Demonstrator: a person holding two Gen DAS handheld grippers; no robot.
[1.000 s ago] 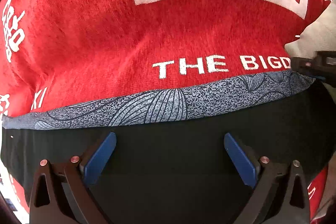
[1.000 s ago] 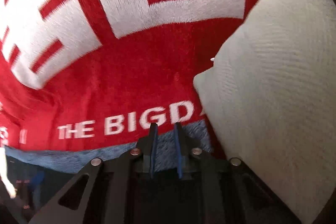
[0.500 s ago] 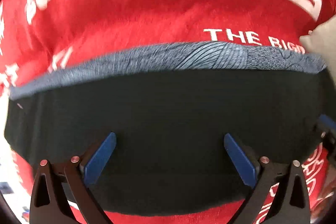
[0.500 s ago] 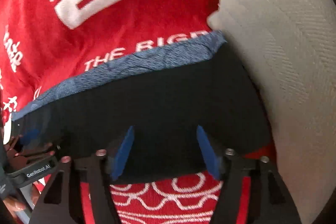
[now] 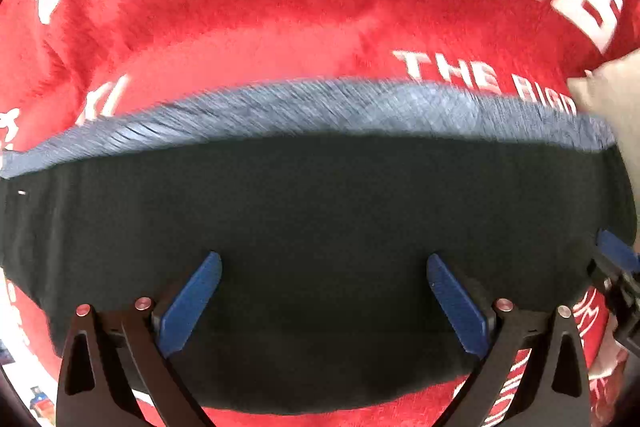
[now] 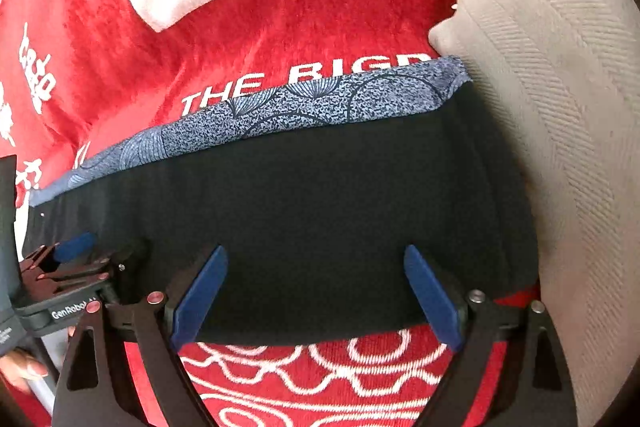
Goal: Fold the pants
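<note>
Bright even light, fisheye-bent edges; left wrist view motion-blurred.

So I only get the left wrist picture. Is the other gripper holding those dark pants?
Observer: No, the right gripper has its jaws wide apart over the pants, gripping nothing.
Operator: And the pale thing at my right edge?
Observer: A grey cushion; the pants' right side runs alongside it.
Operator: The blue strip is smeared for me.
Observer: Here it's sharp: a speckled blue band with fan-shaped line drawings.

Matt black cloth pants on fuzzy red blanket
</note>
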